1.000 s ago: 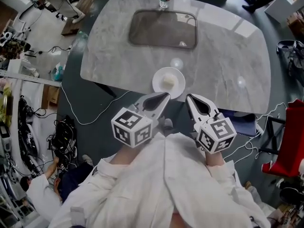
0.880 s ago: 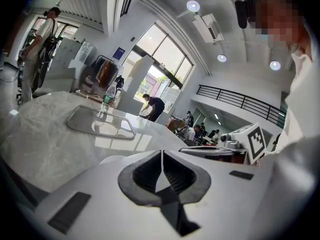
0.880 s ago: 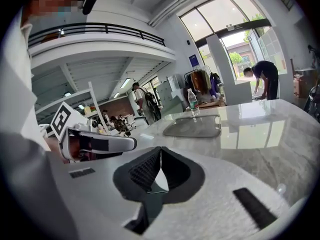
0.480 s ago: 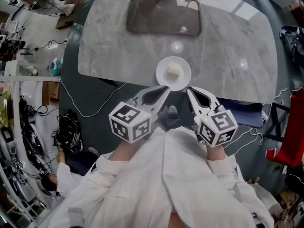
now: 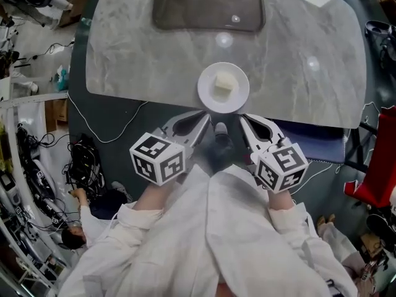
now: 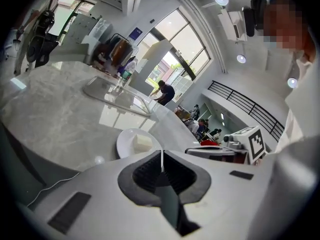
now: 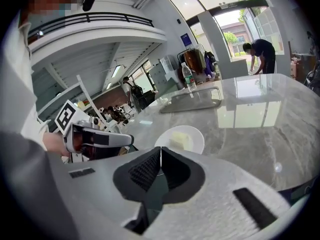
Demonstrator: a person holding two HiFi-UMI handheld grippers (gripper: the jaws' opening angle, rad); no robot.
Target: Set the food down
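Closer to the plate [image 5: 238, 99] than before, the left gripper [image 5: 203, 116] and right gripper [image 5: 243, 120] sit closed and empty just below it; the food [image 5: 223, 84] rests on the plate, upper centre, at the desk [image 5: 124, 60] edge.

Jaws together, empty, on left tool [image 5: 205, 116]; same on right tool [image 5: 244, 119].

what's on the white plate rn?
One pale block of food sits near the middle of the white plate; the rest of the plate is bare. The patch of plate under the block is covered, so it cannot be seen.
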